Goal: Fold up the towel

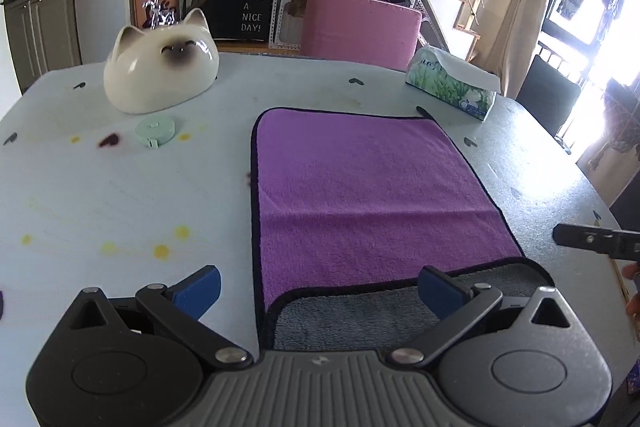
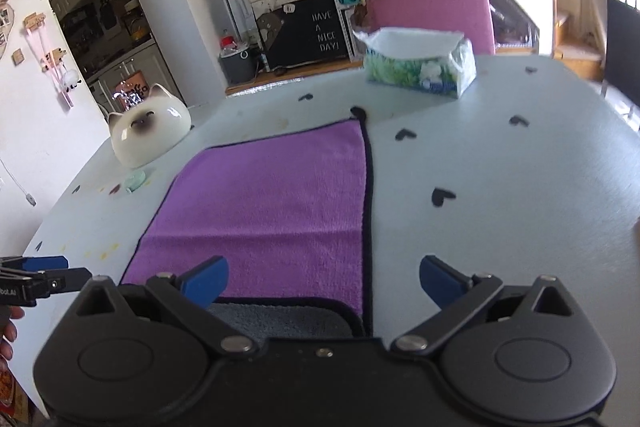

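Left wrist view. The purple microfibre towel with black piping [image 1: 360,195] lies flat on the pale blue bench [image 1: 120,195], its near hem turned over so the grey underside [image 1: 360,311] shows. The left tongs [image 1: 320,291] are spread wide and grip nothing; the turned hem lies between the blue fingers [image 1: 200,287]. Only the tip of the right tongs [image 1: 596,241] shows at the right edge. The towel's long axis appears to run from the camera toward the far side of the bench, and the short hems run left to right.

Hazards, as judged:
- The left finger stands off the cloth over bare bench. A closure here may catch one layer only, or nothing, and the fold would drag skewed.
- The white ceramic cat-head bowl [image 1: 160,71] and the mint round tape measure [image 1: 156,131] sit near the far left corner. A wide sweep could strike them.

Right wrist view. The right tongs [image 2: 324,285] are likewise spread and empty, straddling the towel's near right corner [image 2: 356,311]. The right edge runs straight away toward the green-printed tissue pack [image 2: 420,67], which confirms the axis. The left tongs [image 2: 40,275] show at the left edge; their state cannot be told here.

Hazard, as judged: uneven lift between the two sides would misalign the hems.
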### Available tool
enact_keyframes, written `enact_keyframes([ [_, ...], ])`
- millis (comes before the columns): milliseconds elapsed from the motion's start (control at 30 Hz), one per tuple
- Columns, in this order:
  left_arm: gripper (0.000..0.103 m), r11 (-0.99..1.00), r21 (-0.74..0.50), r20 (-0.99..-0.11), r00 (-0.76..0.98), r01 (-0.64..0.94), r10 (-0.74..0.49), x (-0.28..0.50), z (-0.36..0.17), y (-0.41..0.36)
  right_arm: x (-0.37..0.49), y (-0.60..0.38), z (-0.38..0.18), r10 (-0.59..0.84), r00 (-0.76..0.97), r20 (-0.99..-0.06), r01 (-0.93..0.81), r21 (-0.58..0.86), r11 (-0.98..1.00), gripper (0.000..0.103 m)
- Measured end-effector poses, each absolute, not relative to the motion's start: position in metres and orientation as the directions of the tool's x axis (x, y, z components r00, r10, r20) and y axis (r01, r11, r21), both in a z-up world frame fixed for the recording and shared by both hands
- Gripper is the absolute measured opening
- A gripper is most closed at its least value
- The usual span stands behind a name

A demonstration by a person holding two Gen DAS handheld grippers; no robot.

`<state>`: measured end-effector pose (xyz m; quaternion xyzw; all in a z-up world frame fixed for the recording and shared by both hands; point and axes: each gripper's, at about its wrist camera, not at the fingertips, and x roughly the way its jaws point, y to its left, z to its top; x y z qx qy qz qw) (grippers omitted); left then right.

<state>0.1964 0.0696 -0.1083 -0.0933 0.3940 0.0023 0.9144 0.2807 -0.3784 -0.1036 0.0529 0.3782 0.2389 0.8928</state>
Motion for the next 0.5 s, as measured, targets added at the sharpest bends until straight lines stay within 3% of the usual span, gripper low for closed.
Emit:
enact_keyframes([
  [133,0.101,0.97,-0.234,-0.711,0.692,-0.062,-0.127,0.197,-0.117,0.079,0.289,-0.378,-0.119,0.519,0.538,-0.664,-0.417,0.325,0.849,0.08],
  [233,0.092,0.953,-0.296,-0.704,0.688,-0.058,-0.177,0.198,-0.122,0.085,0.292,-0.377,-0.128,0.54,0.504,-0.674,-0.438,0.34,0.833,0.069],
  [300,0.086,0.948,-0.313,-0.699,0.689,-0.054,-0.192,0.198,-0.124,0.087,0.294,-0.378,-0.134,0.547,0.482,-0.685,-0.439,0.351,0.827,0.054],
  [500,0.068,0.933,-0.354,-0.713,0.663,-0.061,-0.227,0.2,-0.136,0.093,0.298,-0.379,-0.146,0.547,0.455,-0.702,-0.442,0.355,0.824,0.042],
])
